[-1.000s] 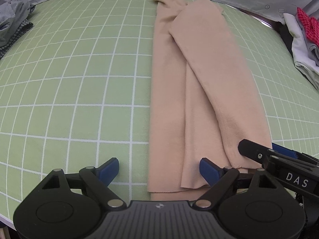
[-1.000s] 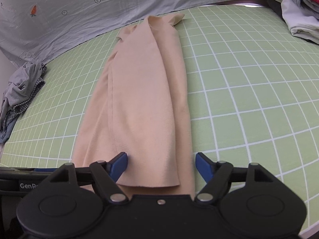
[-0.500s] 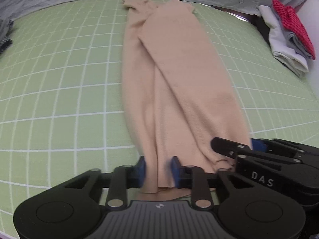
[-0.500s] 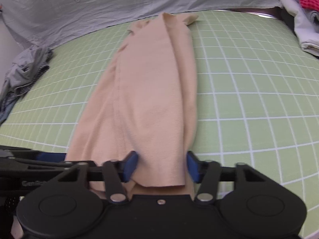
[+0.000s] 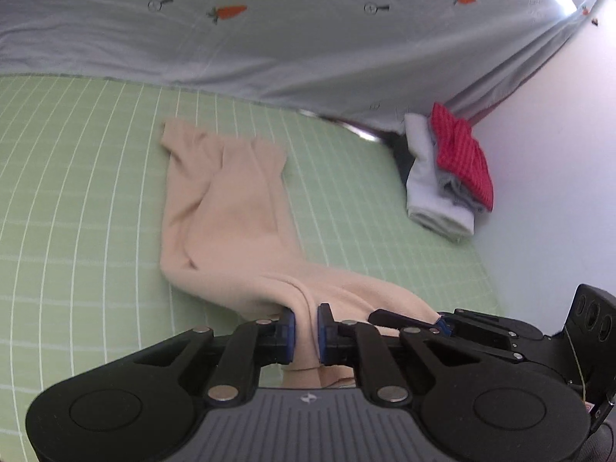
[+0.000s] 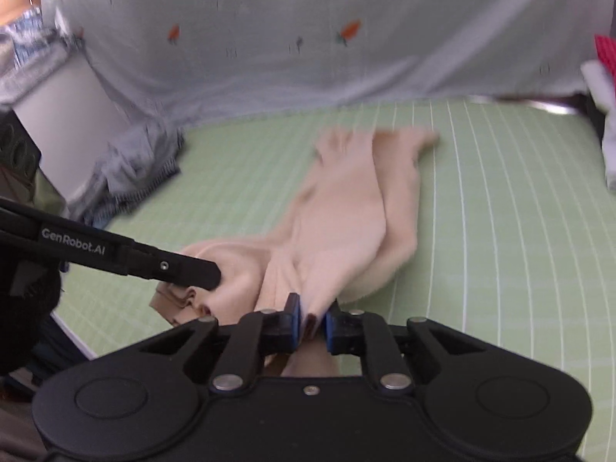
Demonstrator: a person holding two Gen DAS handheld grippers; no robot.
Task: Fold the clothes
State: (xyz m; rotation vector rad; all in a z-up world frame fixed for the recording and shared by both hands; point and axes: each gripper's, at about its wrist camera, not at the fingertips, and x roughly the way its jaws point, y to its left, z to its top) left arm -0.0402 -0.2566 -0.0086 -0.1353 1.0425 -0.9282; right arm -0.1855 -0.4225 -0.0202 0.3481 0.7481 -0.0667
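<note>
A long beige garment (image 5: pixel 223 208) lies folded lengthwise on the green grid mat (image 5: pixel 77 192); its far end rests on the mat and its near end is lifted. My left gripper (image 5: pixel 306 333) is shut on the near hem. My right gripper (image 6: pixel 312 321) is shut on the same near end of the beige garment (image 6: pixel 346 215), just to the right of the left one. The right gripper also shows in the left wrist view (image 5: pixel 439 321); the left gripper's arm shows in the right wrist view (image 6: pixel 115 254).
A stack of folded clothes with a red striped piece on top (image 5: pixel 450 177) sits at the mat's far right corner. A crumpled grey pile (image 6: pixel 134 169) lies at the far left. A grey carrot-print sheet (image 5: pixel 308 30) hangs behind the mat.
Both grippers have closed on the garment's near end and lifted it off the mat, carrying it up and forward. The cameras now tilt up toward the back sheet.
</note>
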